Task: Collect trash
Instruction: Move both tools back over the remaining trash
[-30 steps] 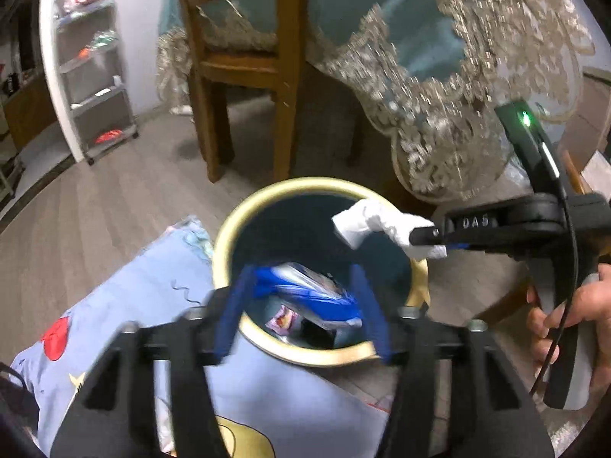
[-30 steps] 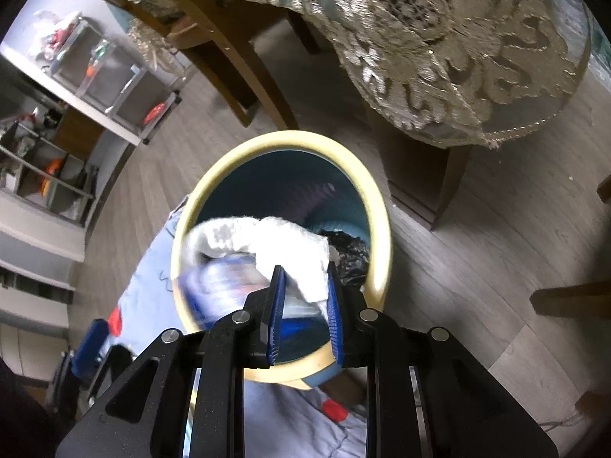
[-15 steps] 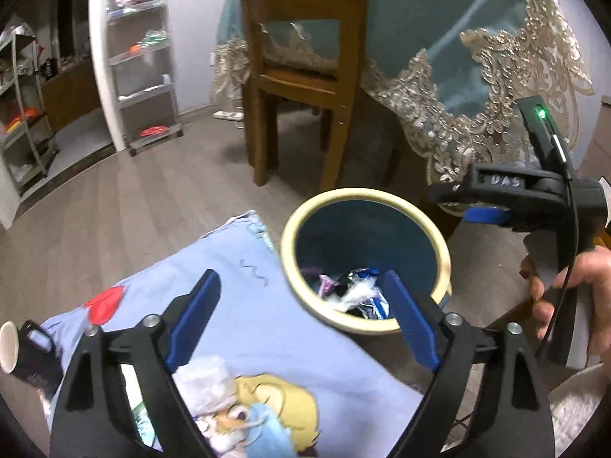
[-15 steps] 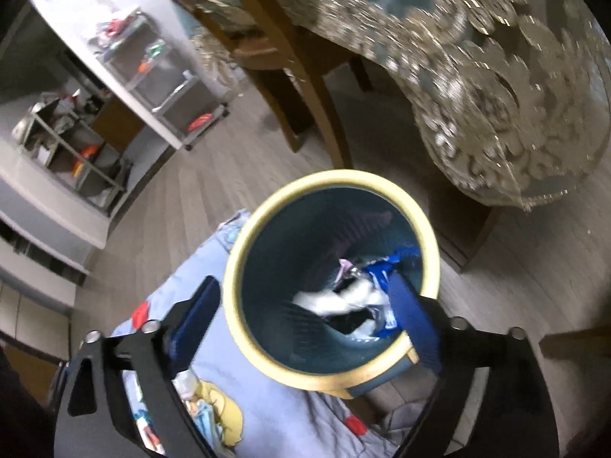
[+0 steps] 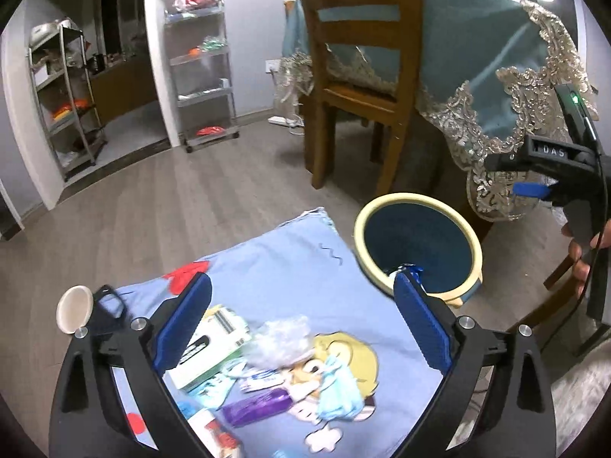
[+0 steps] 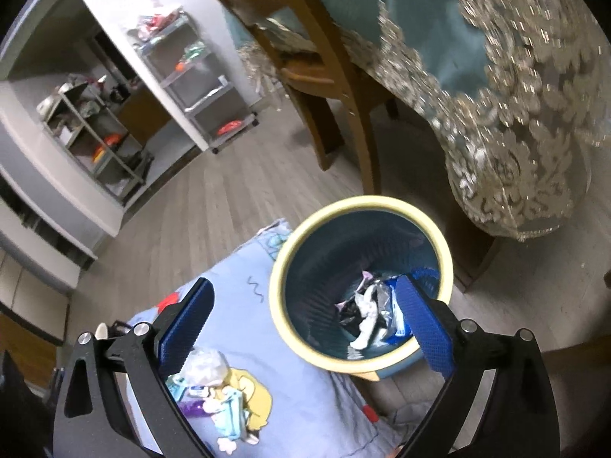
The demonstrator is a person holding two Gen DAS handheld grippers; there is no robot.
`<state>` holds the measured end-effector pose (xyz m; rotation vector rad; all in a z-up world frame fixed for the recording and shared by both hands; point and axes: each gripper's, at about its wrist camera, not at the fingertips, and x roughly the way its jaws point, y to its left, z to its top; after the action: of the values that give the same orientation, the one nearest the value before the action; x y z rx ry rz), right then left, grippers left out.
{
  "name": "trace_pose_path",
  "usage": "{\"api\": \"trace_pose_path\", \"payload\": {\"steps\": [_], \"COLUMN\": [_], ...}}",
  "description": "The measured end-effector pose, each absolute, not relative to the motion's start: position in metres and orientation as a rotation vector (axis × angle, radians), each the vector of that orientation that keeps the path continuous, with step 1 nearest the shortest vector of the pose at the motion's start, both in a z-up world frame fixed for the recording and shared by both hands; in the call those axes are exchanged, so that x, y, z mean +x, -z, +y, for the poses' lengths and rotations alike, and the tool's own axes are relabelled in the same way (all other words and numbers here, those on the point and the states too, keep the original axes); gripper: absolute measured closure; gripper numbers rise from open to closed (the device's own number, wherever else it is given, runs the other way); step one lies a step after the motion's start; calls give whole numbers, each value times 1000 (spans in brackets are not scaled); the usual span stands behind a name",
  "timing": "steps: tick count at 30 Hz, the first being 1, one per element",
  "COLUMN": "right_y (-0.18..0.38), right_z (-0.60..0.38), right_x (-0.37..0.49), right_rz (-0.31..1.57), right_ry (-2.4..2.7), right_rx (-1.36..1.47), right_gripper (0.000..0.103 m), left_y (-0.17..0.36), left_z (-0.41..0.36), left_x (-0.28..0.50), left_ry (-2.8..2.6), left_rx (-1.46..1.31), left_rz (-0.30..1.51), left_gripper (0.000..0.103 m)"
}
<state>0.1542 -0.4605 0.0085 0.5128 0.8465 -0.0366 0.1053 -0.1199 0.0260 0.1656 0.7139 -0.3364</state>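
1. My left gripper (image 5: 301,324) hangs over the blue cartoon cloth (image 5: 305,267), with a clear crumpled wrapper (image 5: 280,341), a white-and-green box (image 5: 214,347) and a purple packet (image 5: 256,412) lying between and below its jaws.
2. My right gripper (image 6: 303,324) looks down into the yellow-rimmed bin (image 6: 284,267), where dropped wrappers (image 6: 372,313) lie at the bottom.
3. The nearer litter is cut off by my left gripper's frame; the right view is blurred.
4. Both pairs of jaws are spreading wide, with nothing gripped.
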Motion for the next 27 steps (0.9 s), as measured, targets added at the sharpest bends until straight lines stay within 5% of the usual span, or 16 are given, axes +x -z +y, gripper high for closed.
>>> {"api": "trace_pose_path", "payload": {"steps": [27], "right_y": [-29], "right_z": [-331], "right_x": [129], "right_rz": [876], "right_ry": [-129], "right_rx": [402], "right_gripper": [6], "left_y": [1], "left_z": [17], "left_x": [46], "left_ry": [172], "left_rx": [8], "left_rz": [786], "left_gripper": [8]}}
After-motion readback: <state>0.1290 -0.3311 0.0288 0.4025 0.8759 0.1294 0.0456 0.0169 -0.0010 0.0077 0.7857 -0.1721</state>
